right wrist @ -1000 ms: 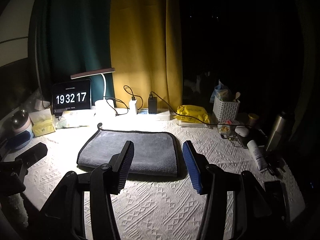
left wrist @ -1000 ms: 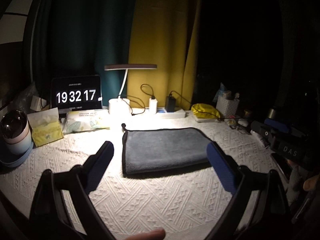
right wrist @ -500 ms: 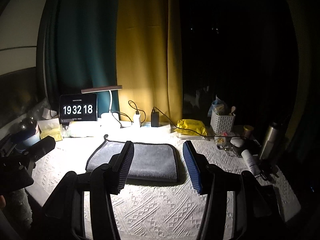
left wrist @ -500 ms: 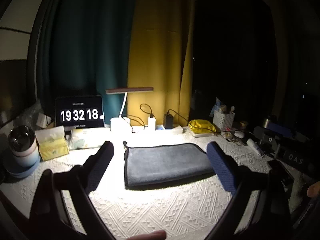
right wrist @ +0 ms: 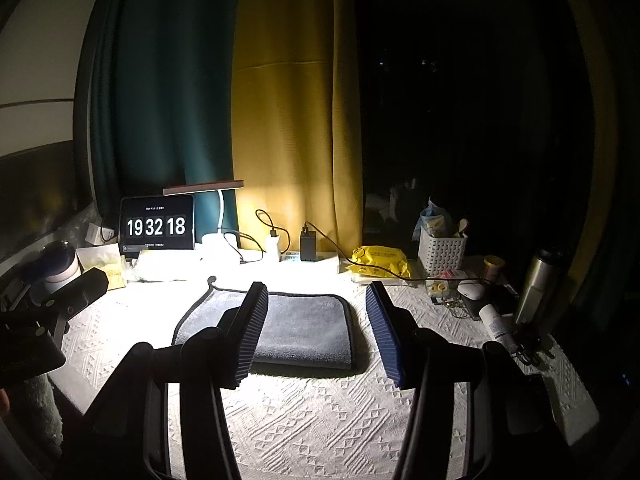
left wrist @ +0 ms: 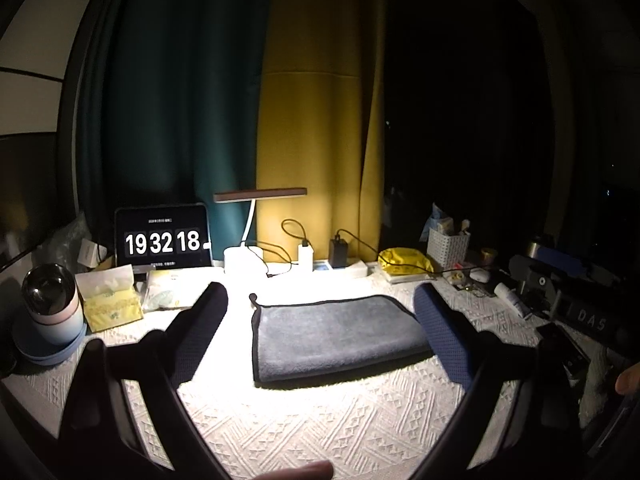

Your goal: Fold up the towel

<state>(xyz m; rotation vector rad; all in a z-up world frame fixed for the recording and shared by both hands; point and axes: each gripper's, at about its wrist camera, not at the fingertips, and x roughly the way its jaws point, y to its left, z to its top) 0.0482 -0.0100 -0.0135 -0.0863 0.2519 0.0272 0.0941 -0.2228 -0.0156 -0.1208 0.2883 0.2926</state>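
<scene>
A grey towel (left wrist: pixel 336 336) with a dark border lies folded flat on the white textured tablecloth (left wrist: pixel 320 420), a small loop at its far left corner. It also shows in the right wrist view (right wrist: pixel 304 328). My left gripper (left wrist: pixel 320 320) is open and empty, raised and held back from the towel's near edge. My right gripper (right wrist: pixel 316 320) is open and empty, also raised and back from the towel, its fingers framing the towel's right half. The left gripper's body (right wrist: pixel 48 320) shows at the left of the right wrist view.
At the back stand a clock screen (left wrist: pixel 162 240), a desk lamp (left wrist: pixel 256 220), chargers on a power strip (left wrist: pixel 340 260), a yellow packet (left wrist: pixel 404 260) and a white basket (left wrist: pixel 448 246). A cup (left wrist: pixel 52 308) and tissue pack (left wrist: pixel 112 300) sit left. Bottles and clutter (right wrist: pixel 520 304) sit right.
Both grippers have lifted and tilted up, so the towel sits lower and farther in both views. The towel has not moved. The clock went from 19:32:17 to 19:32:18.
</scene>
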